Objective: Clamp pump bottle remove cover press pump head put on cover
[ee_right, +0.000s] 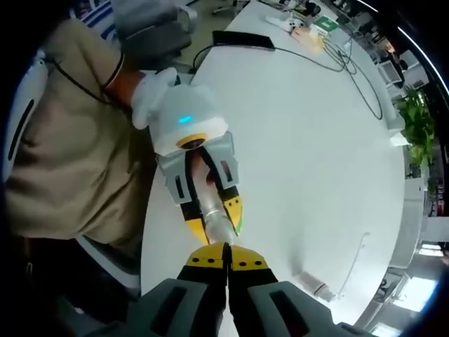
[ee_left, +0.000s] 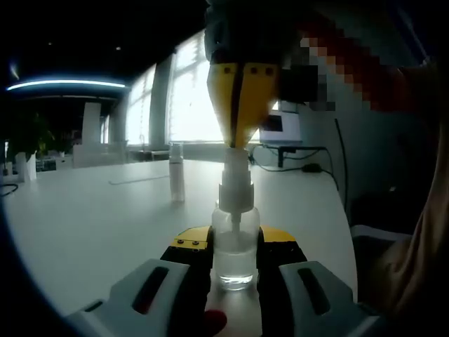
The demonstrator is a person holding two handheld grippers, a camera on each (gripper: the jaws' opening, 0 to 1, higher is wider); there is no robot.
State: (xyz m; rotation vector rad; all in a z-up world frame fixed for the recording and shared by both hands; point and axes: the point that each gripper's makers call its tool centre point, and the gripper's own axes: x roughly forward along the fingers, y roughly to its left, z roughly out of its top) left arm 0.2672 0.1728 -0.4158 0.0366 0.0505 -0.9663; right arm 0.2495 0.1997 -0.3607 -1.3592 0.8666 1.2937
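Note:
A clear pump bottle [ee_left: 233,254] stands upright near the white table's front edge, and my left gripper [ee_left: 235,242] is shut on its body. From above, my right gripper [ee_left: 237,140] comes down with its yellow jaws shut and their tips resting on the white pump head [ee_left: 235,184]. The clear cover [ee_left: 176,180] stands apart on the table, behind and left of the bottle. In the right gripper view my right gripper [ee_right: 226,251] points down at the bottle [ee_right: 214,216], which the left gripper [ee_right: 214,223] clamps; the cover [ee_right: 320,287] is off to the right.
A person in a beige shirt [ee_right: 63,140] stands at the table's edge, a white-gloved hand [ee_right: 151,95] on the left gripper. Cables and a black device [ee_right: 242,40] lie at the far end of the table [ee_right: 316,154]. A monitor [ee_left: 280,126] stands behind.

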